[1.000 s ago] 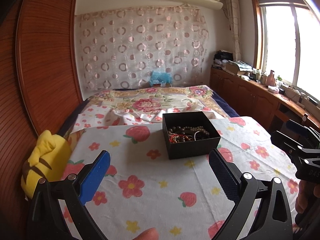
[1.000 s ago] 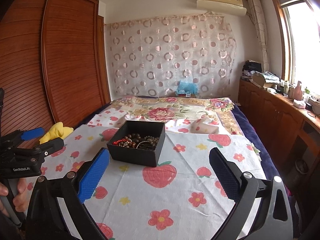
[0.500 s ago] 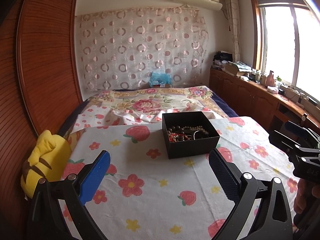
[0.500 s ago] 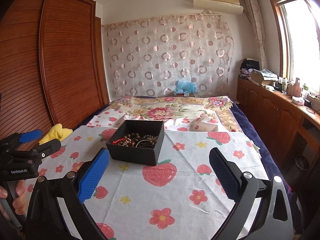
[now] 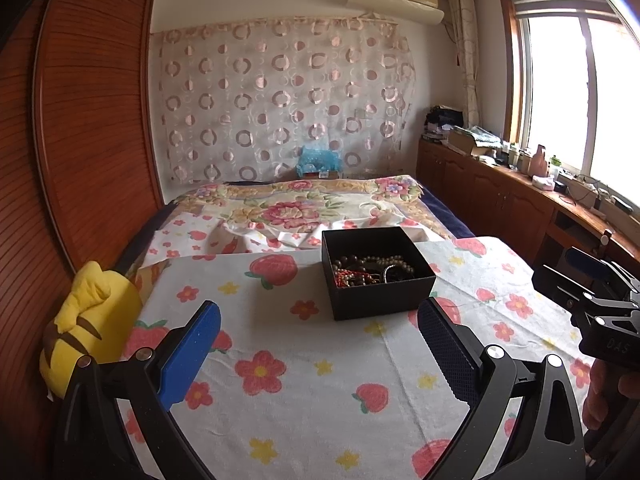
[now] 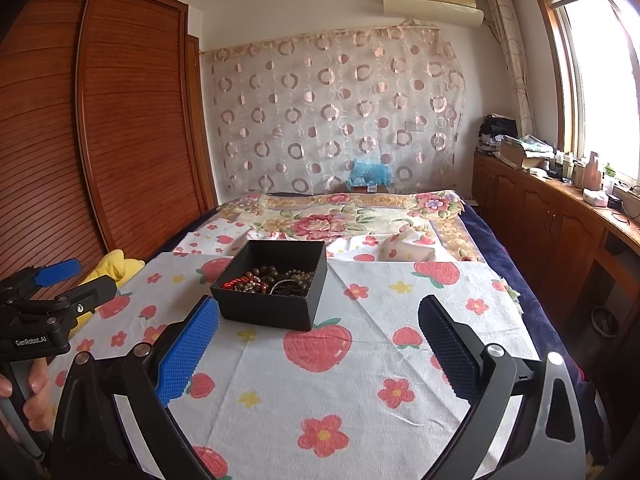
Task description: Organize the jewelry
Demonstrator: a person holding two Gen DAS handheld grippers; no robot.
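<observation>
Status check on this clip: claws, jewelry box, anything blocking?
Left claw open, empty. Right claw open, empty. Black square cardboard box of bead strands untouched on strawberry-print cloth. Path clear.

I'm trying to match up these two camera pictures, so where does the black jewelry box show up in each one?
Left wrist view: the black jewelry box sits right of centre, just beyond the right fingertip.
Right wrist view: the black jewelry box sits left of centre, just beyond the left fingertip.
Shared landmark: the yellow plush toy at the cloth's left edge.
</observation>
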